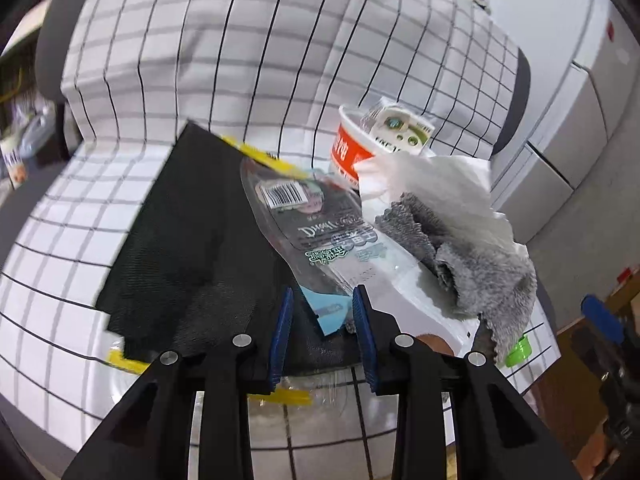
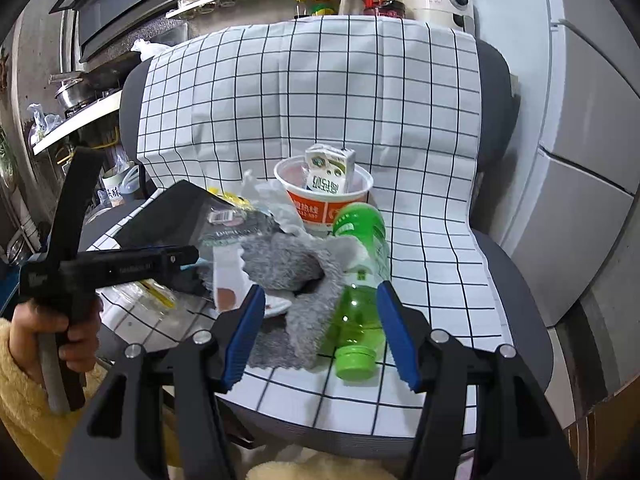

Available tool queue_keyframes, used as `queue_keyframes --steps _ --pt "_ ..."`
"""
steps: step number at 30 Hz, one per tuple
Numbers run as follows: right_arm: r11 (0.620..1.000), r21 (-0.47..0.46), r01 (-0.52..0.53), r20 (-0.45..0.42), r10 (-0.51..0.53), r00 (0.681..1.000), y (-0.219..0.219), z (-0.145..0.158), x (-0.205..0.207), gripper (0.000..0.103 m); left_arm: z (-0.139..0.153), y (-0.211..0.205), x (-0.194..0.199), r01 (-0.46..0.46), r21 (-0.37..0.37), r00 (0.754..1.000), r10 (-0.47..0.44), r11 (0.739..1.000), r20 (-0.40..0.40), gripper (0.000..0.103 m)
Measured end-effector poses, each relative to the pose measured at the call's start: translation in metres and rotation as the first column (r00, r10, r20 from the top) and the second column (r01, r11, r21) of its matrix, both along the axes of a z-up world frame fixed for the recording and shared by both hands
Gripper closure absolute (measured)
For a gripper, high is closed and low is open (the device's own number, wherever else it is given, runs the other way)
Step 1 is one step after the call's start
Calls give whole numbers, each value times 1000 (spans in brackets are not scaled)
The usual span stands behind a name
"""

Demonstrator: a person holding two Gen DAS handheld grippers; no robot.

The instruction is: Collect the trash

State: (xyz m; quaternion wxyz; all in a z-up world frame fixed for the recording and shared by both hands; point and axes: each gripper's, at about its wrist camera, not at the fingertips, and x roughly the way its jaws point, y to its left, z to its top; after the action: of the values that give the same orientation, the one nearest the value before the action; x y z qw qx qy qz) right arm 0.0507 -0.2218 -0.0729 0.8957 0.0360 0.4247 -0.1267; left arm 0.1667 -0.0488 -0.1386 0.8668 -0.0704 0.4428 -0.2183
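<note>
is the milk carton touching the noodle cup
Touching. The right wrist view shows the milk carton standing inside the noodle cup, its lower part hidden below the rim and its side leaning against the cup's far wall.

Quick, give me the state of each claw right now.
Left claw: open, empty, pads either side of the wrapper pile.
Right claw: open, holding nothing, green bottle and grey cloth between its pads.

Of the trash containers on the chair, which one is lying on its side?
The green plastic bottle, cap toward the camera, between the right tongs. The noodle cup stands upright, with the milk carton inside.
</note>
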Motion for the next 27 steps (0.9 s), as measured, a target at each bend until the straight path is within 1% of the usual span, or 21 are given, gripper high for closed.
queue_keyframes --steps 2,6,8,10,11,12,13,15,17,18,21,23,24,27 --pt "1000 6 0 0 0 1000 -5 -3 -2 46 -6 -1 7 -2 -22 1000 1 1000 -27 72" --pt "1000 9 9 5 -9 1000 -12 -6 -6 46 -12 -1 20 -11 -74 999 8 997 -44 73" --pt "1000 13 17 7 -17 1000 -15 -7 -7 46 -15 -2 26 -19 -78 999 15 997 -50 73" --pt "1000 13 24 10 -24 1000 -18 -6 -9 46 -17 -3 33 -24 -107 998 18 994 -61 81" --pt "1000 13 27 11 -27 1000 -18 -6 -10 46 -18 -3 35 -27 -116 997 19 993 -69 90" --pt "1000 13 28 11 -28 1000 -19 -5 -11 46 -18 -3 37 -30 -134 997 20 991 -74 95" --pt "1000 12 29 11 -29 1000 -18 -4 -12 46 -17 -2 37 -33 -143 997 23 989 -72 97" --pt "1000 7 28 12 -28 1000 -15 -3 -14 46 -7 4 28 -37 -157 999 33 987 -28 102" --pt "1000 -5 20 16 -20 1000 -9 2 -15 46 8 10 16 -42 -162 998 47 986 28 103" --pt "1000 -12 16 19 -15 1000 -6 4 -16 46 20 15 5 -45 -162 996 57 986 68 103" --pt "1000 -21 1 28 0 1000 1 10 -14 45 48 33 -25 -61 -146 984 84 987 157 103" --pt "1000 -24 -18 32 19 999 9 12 -10 38 61 44 -43 -68 -126 978 91 990 189 103" --pt "999 -29 -28 32 29 999 14 13 -7 37 68 51 -56 -73 -113 973 96 991 212 103" --pt "998 -34 -52 26 53 998 23 12 2 37 73 62 -76 -69 -102 968 91 992 233 103"
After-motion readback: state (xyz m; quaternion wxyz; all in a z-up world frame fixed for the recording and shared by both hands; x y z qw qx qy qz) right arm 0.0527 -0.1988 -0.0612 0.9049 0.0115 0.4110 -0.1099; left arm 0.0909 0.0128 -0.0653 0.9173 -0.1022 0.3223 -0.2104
